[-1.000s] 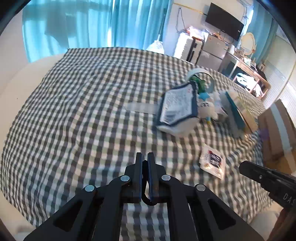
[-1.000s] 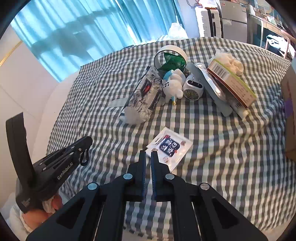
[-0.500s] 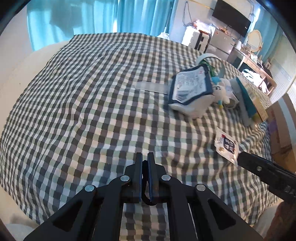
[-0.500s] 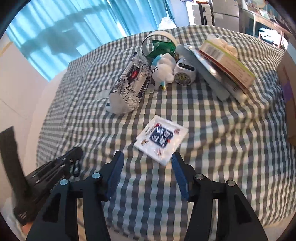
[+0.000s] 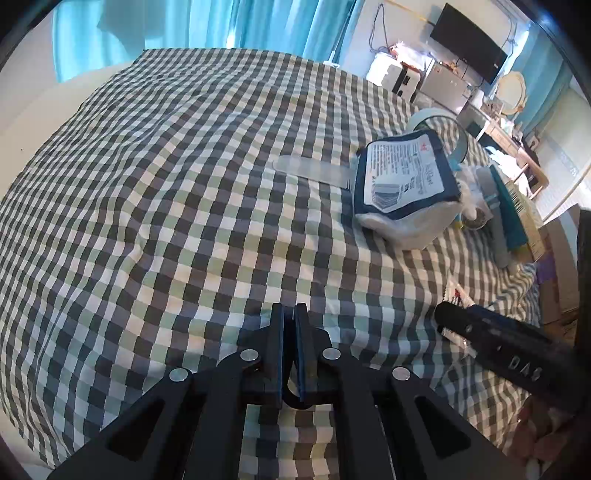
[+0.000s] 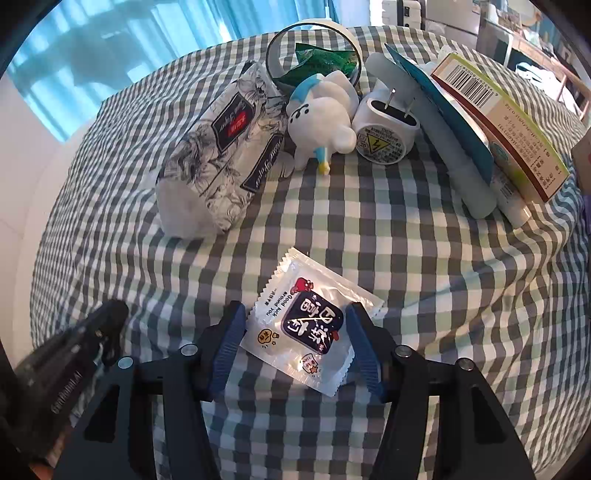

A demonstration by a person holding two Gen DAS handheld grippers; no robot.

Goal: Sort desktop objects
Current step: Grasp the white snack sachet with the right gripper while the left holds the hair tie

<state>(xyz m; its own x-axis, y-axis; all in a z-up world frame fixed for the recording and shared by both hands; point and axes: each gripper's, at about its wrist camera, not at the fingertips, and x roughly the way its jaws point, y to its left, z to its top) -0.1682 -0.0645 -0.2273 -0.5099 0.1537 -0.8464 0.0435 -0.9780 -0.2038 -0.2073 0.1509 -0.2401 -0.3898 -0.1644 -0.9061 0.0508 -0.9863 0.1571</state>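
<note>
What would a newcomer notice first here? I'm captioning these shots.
The right gripper, open, straddles a white sachet near the front edge of the checked cloth. Behind it huddle a tissue pack, a white toy and a plug. The left gripper hangs shut over bare cloth.

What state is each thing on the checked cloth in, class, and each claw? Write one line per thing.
Left claw: shut, empty, above the checked cloth.
Right claw: open, jaws just opened, either side of the sachet.
Sachet: sealed, flat.
Tissue pack: lying on its side.
Plush toy: toppled over.
Plug adapter: unplugged, prongs up.
Tape roll: on edge.
</note>
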